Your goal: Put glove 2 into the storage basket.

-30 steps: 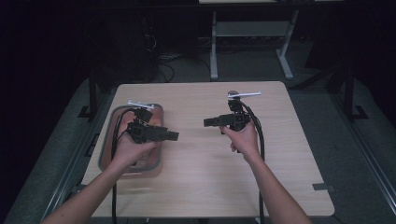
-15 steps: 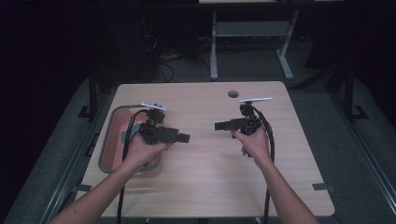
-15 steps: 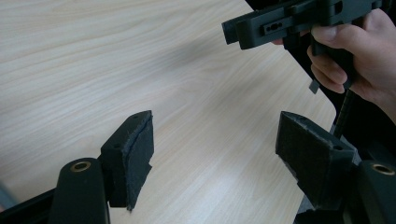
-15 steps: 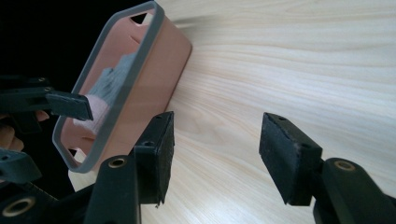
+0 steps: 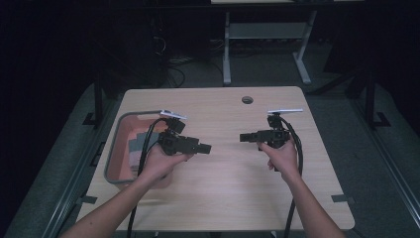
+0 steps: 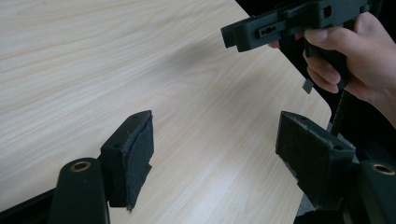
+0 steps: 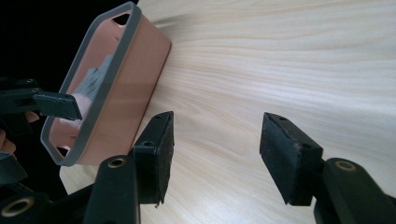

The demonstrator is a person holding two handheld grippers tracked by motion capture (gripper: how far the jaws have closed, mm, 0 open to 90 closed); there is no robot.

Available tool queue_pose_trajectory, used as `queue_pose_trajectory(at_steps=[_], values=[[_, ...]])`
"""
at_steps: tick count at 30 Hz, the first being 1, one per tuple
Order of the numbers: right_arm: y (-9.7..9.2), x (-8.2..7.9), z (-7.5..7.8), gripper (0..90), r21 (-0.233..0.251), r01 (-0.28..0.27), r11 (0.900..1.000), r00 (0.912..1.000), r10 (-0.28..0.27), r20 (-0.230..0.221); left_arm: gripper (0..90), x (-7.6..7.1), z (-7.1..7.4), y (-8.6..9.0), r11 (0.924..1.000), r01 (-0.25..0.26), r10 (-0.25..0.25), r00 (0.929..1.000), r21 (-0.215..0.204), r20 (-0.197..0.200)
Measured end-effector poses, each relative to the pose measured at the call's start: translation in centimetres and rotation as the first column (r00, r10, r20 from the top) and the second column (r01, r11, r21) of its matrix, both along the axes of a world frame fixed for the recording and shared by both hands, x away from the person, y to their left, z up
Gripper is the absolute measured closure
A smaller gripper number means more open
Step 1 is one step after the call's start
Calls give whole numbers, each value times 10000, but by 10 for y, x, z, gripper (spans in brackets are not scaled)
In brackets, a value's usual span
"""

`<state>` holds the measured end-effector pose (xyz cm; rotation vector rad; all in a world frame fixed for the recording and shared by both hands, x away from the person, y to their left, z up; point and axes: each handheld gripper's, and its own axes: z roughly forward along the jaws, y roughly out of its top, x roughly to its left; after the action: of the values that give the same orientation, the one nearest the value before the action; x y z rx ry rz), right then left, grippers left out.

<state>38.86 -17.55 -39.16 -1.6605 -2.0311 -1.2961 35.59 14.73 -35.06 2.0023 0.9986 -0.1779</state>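
Both grippers hover over a light wooden table (image 5: 223, 188), jaws pointing at each other with a gap between them. My left gripper (image 5: 207, 148) sits just right of a pink bin (image 5: 115, 163) with a grey rim. Its jaws stand open over bare wood in the left gripper view (image 6: 215, 140). My right gripper (image 5: 242, 137) is held at centre right. Its jaws are open too, with nothing between them (image 7: 215, 149). The bin (image 7: 135, 74) holds a grey folded item (image 5: 136, 148).
A round cable hole (image 5: 247, 99) lies near the table's far edge. Cables trail from both grippers toward the near edge. A grey metal stand (image 5: 228, 49) is on the dark floor behind the table.
Both hands have shifted to the right and slightly toward the near edge. The cable hole, earlier hidden behind the right gripper, now shows. Both sets of jaws stay open.
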Motion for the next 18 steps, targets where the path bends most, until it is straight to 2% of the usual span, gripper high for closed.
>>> queue_pose_trajectory(at_steps=[18], values=[[-37,-16,-16,433,-65,477,9988,9986,-478,-204,259,-8,-17,-23,9993,353,-354,9993,-139,-74]])
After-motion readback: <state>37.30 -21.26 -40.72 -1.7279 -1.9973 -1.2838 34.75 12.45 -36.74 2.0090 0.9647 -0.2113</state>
